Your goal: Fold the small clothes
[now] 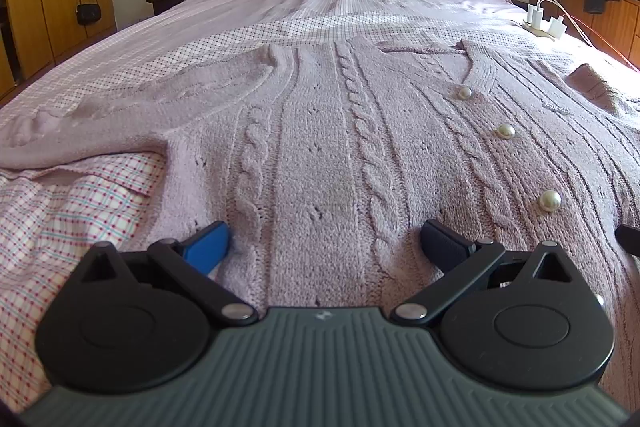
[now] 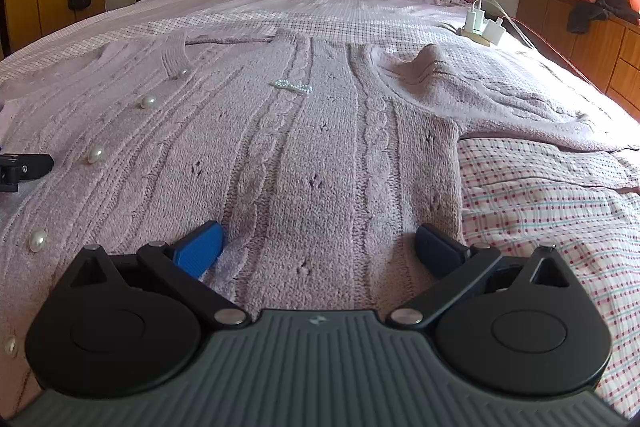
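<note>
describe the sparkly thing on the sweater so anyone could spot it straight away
Start at the bed, where a pale pink cable-knit cardigan lies spread flat. On its chest, right of the pearl buttons, lies a small strip of clear beads. It alone glitters silver; the buttons are round and white.

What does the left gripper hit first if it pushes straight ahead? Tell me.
The cardigan. The left gripper has its jaws open, low over the knit, so going forward it would likely plough into the cable-knit front; depth is unclear.
</note>
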A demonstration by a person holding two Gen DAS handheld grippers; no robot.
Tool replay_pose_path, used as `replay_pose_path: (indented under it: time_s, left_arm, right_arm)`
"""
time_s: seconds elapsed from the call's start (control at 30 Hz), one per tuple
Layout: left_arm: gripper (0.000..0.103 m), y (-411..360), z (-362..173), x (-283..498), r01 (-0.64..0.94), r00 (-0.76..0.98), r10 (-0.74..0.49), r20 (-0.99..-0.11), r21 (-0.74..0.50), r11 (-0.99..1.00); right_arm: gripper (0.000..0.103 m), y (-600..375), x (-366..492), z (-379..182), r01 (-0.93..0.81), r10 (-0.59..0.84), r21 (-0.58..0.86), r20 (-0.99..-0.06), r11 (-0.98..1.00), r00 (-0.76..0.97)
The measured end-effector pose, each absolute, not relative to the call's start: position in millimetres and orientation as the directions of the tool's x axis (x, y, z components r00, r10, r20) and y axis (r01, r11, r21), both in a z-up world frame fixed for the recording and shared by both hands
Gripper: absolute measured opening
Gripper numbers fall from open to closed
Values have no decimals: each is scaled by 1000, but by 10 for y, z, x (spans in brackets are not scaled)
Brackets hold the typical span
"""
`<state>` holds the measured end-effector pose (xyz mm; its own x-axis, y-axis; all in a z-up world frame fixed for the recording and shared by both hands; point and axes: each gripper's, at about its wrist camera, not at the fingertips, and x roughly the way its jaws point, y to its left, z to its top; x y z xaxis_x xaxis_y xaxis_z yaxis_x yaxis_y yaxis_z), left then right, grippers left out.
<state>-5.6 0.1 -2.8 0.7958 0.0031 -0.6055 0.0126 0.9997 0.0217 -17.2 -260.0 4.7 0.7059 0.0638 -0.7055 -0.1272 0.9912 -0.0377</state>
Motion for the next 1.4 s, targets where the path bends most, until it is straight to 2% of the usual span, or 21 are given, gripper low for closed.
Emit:
replay_pose_path:
  time_s: [0.9,1.13,1.27,1.4]
  left_arm:
    - [103,-11,-32,-72,15,795,4,-606,26,1000]
    - [103,21,-20,-55,20,789,-12,-614,6,1000]
    - [103,18,14,-48,24,784,-12,-621,12,1000]
    - [103,48,120,-46,30,757,-28,-653,-8,1000]
  right_arm:
    - [103,-2561,-165,26,-111,41,-53,-705,992,708]
    - [103,-2545,-219,16,-91,32,-51,-678,995,735]
    - [103,-2536,-223,143,-96,35,-49,-691,994,722]
    - [103,-2568,-188,320,-175,146,35,-716,984,683]
